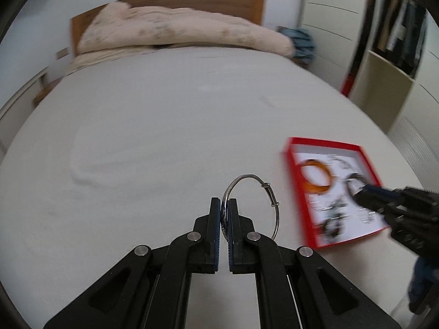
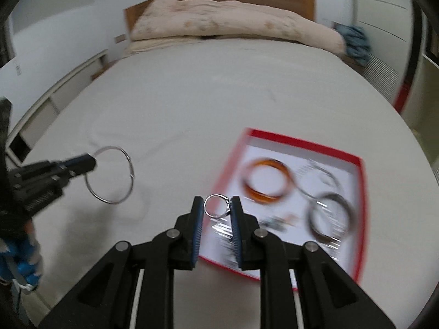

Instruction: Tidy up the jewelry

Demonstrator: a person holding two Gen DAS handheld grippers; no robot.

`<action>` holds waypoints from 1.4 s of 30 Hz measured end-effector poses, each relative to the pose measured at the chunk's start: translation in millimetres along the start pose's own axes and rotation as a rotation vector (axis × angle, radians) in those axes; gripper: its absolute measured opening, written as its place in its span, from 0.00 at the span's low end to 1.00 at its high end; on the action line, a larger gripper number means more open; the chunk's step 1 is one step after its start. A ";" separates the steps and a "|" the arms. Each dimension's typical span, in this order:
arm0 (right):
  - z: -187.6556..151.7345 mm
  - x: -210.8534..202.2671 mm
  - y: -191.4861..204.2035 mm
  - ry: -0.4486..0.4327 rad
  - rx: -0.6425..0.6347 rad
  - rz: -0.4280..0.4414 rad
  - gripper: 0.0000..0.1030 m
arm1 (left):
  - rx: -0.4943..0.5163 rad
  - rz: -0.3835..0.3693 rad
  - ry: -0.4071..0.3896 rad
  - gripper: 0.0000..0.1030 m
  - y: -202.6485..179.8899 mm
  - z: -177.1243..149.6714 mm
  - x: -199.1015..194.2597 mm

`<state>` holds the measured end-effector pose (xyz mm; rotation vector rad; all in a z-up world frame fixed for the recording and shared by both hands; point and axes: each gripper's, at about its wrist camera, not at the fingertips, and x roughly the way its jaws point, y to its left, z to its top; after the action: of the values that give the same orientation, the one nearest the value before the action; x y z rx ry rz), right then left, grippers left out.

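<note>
My left gripper (image 1: 224, 204) is shut on a thin silver bangle (image 1: 270, 192), held upright above the white bed; it also shows in the right wrist view (image 2: 111, 175), at the left gripper's tip (image 2: 92, 163). My right gripper (image 2: 216, 205) is shut on a small silver ring (image 2: 212, 205), held above the near left corner of the red tray (image 2: 301, 138). The tray holds an orange bangle (image 2: 264, 181), a dark bangle (image 2: 330, 216), a chain and small pieces. In the left wrist view the tray (image 1: 301, 197) lies to the right, with the right gripper (image 1: 356, 192) over it.
A white bed sheet (image 1: 164, 137) covers the mattress. A beige duvet (image 1: 178, 33) lies bunched against the wooden headboard. A blue cloth (image 1: 301, 42) sits at the far right corner. White shelves (image 1: 389, 63) stand to the right of the bed.
</note>
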<state>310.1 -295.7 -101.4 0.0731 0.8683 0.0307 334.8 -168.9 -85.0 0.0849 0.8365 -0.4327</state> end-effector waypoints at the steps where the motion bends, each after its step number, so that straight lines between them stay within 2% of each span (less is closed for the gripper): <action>1: -3.5 -0.3 -10.5 0.006 0.010 -0.011 0.17 | 0.010 -0.018 0.001 0.04 -12.7 1.7 2.0; 7: -26.3 4.6 -69.2 0.052 0.068 -0.044 0.18 | 0.086 -0.116 0.050 0.04 -90.6 4.4 31.1; 13: -38.7 19.2 -92.7 0.104 0.073 -0.031 0.18 | 0.145 -0.108 0.123 0.04 -129.6 -7.8 65.8; 20: -53.3 32.0 -100.3 0.149 0.054 -0.027 0.18 | 0.151 -0.054 0.188 0.04 -136.3 -16.3 95.3; 26: -56.3 35.6 -102.9 0.160 0.069 -0.028 0.19 | 0.133 -0.035 0.203 0.04 -132.7 -24.2 98.0; 30: -56.7 34.8 -101.9 0.166 0.070 -0.037 0.19 | 0.116 -0.039 0.191 0.05 -128.5 -23.4 91.1; 34: -54.8 30.4 -101.7 0.164 0.083 -0.046 0.30 | 0.107 -0.038 0.181 0.06 -127.1 -22.5 83.5; 42: -54.3 0.4 -92.7 0.126 0.092 -0.057 0.30 | 0.100 0.004 0.111 0.17 -122.7 -21.6 36.0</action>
<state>268.7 -385.3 -143.8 0.1332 0.9972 -0.0585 291.3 -287.5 -114.3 0.2042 0.9232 -0.4693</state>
